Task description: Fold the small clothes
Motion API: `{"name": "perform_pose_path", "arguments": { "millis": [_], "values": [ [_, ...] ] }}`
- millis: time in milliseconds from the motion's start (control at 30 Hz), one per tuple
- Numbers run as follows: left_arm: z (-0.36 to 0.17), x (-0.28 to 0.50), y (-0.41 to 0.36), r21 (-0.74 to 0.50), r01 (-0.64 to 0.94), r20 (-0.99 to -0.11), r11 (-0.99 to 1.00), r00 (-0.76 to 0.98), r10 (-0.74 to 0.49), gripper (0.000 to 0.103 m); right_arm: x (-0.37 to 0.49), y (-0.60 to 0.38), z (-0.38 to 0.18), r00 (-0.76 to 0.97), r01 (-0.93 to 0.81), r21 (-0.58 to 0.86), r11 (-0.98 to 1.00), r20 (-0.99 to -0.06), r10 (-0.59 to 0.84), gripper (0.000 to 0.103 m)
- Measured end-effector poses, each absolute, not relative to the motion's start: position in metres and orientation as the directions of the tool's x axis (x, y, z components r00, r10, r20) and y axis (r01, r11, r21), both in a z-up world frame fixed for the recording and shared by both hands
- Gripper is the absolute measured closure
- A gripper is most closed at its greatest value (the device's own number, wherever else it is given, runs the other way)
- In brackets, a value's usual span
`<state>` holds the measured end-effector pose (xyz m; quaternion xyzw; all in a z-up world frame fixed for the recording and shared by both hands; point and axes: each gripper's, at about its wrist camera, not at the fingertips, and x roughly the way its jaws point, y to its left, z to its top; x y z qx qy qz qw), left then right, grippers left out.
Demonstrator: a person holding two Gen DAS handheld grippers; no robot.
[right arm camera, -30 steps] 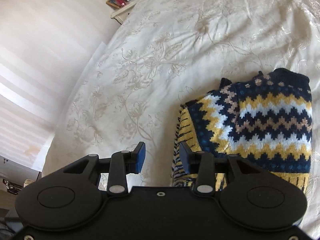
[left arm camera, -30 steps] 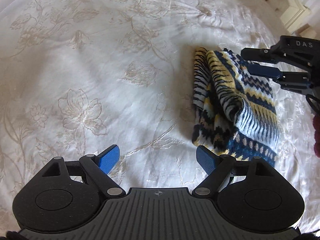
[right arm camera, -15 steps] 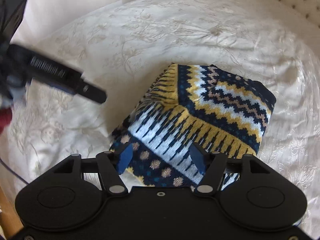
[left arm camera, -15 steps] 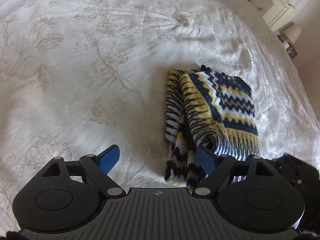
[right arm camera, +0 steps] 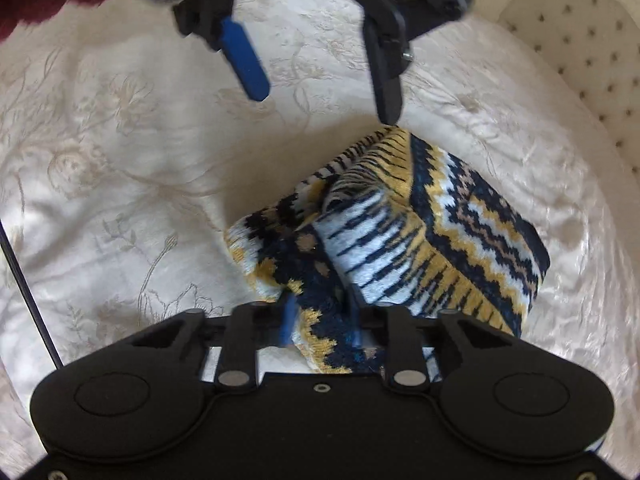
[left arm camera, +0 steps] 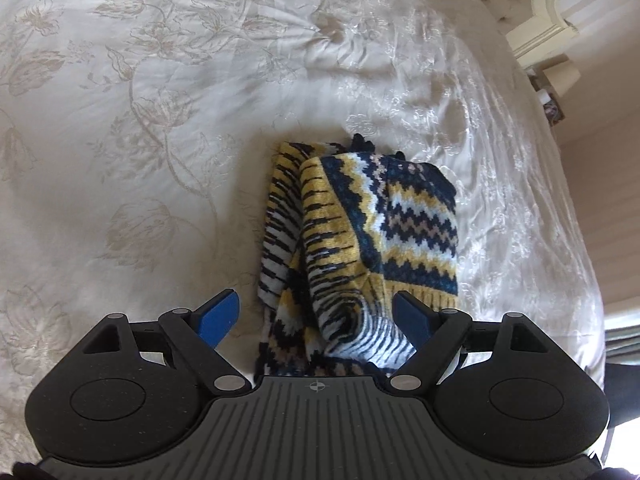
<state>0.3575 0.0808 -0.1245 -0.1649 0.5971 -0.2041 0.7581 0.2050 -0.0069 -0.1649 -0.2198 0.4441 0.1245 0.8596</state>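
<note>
Your right gripper [right arm camera: 320, 320] has pinched the sweater's [right arm camera: 420, 236] near edge; your left gripper [left arm camera: 316, 316] gapes wide, empty, straddling the other end. Lift one-handed and the loose layers (barely stacked) could slide apart. Its long axis runs straight ahead of the left gripper.

1 folded knit sweater [left arm camera: 372, 236], 2 grippers: left gripper [left arm camera: 316, 318], right gripper [right arm camera: 320, 320]; 1 bedspread [left arm camera: 160, 120], 1 headboard [right arm camera: 580, 40].
</note>
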Motion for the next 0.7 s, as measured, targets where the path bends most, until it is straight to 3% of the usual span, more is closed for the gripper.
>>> {"name": "perform_pose_path", "arguments": {
  "millis": [133,400,433,500,533,700],
  "values": [
    [-0.139,0.367,0.063,-0.565,0.093,-0.807,0.820,0.144,-0.573,0.020,0.206,-0.035,-0.144,0.599,-0.298,-0.142,0.944,-0.797,0.069,0.084],
    [-0.171,0.394,0.029,-0.610,0.046,-0.784,0.791,0.103,-0.612,0.021,0.202,-0.041,-0.138,0.601,-0.286,-0.066,0.956,-0.789,0.126,0.085],
    [-0.173,0.396,0.026,-0.601,0.059,-0.790,0.797,0.103,-0.604,0.027,0.202,-0.040,-0.140,0.598,-0.286,-0.059,0.956,-0.791,0.130,0.085],
    [-0.174,0.399,0.023,-0.589,0.101,-0.793,0.802,0.119,-0.598,0.056,0.203,-0.039,-0.141,0.594,-0.286,-0.046,0.957,-0.792,0.139,0.085],
    [-0.173,0.398,0.023,-0.573,0.121,-0.799,0.810,0.138,-0.586,0.091,0.203,-0.038,-0.142,0.592,-0.286,-0.040,0.957,-0.793,0.144,0.085],
    [-0.144,0.392,0.031,-0.535,0.233,-0.793,0.812,0.193,-0.578,0.090,0.203,-0.036,-0.132,0.600,-0.277,0.012,0.961,-0.779,0.183,0.085]
  ]
}}
